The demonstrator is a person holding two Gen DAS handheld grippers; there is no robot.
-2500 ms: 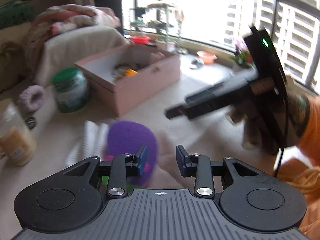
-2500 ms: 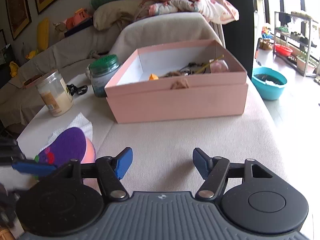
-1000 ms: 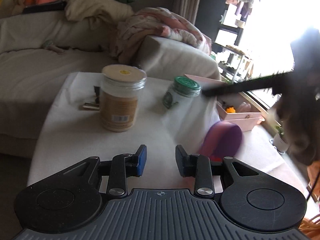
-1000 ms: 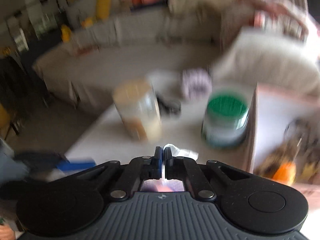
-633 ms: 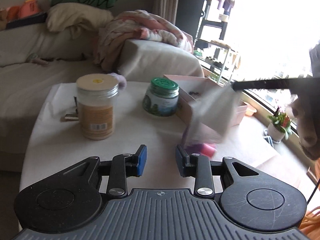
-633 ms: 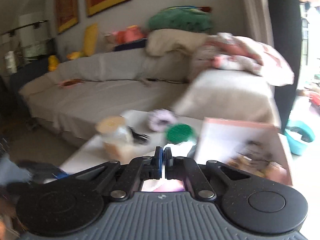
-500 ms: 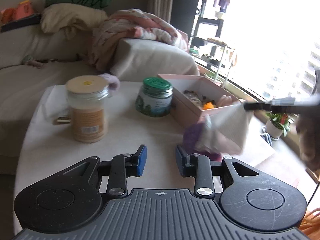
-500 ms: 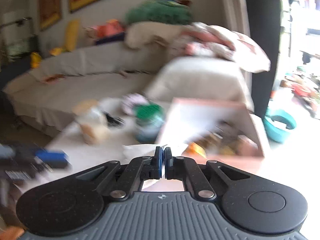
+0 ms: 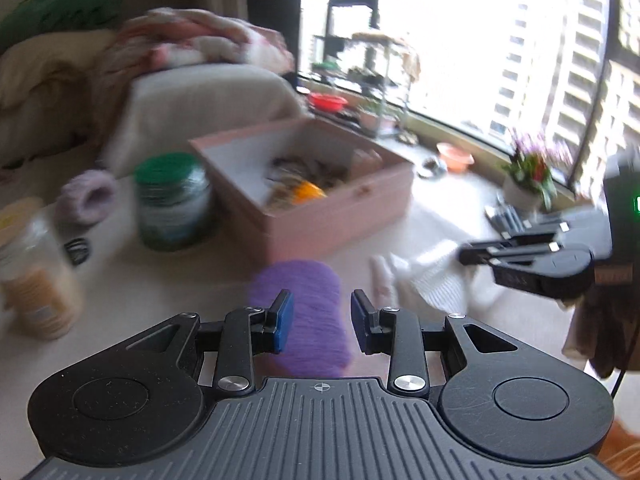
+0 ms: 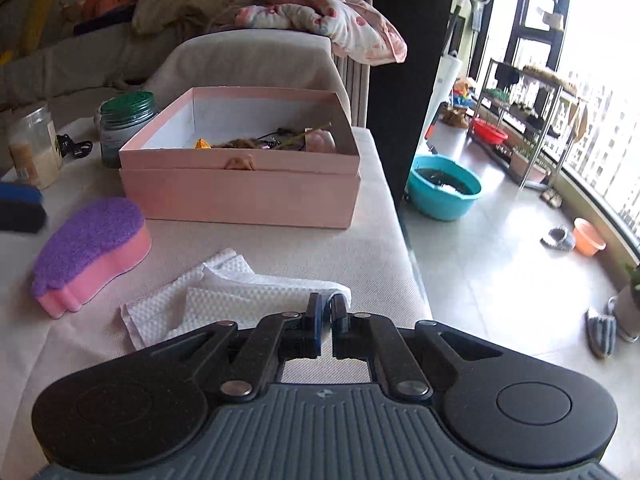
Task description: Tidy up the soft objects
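Right gripper (image 10: pixel 325 312) has just carried the white cloth (image 10: pixel 224 300) over and set it down on the counter (image 10: pixel 280 248), in front of the pink box (image 10: pixel 240 184). A second ago its fingers were pinched tight on the cloth in the air; now they are opening, with a fold of the cloth's edge still between them. So the drop looks done, release under way.

Cloth: white, waffle-textured, loosely folded and rumpled, lying flat just in front of the box and right of the sponge (image 10: pixel 90 248).

Sponge: purple top, pink base, foot-shaped, flat on the counter beside the box's near left corner. It sits where it was earlier, untouched.

Left gripper (image 9: pixel 322 322) has swung back round toward the box and now hovers over the sponge (image 9: pixel 304 312), fingers part-way apart, clamped on nothing; the view is blurred. Likely the next pick.

Box is open, already holding small items.
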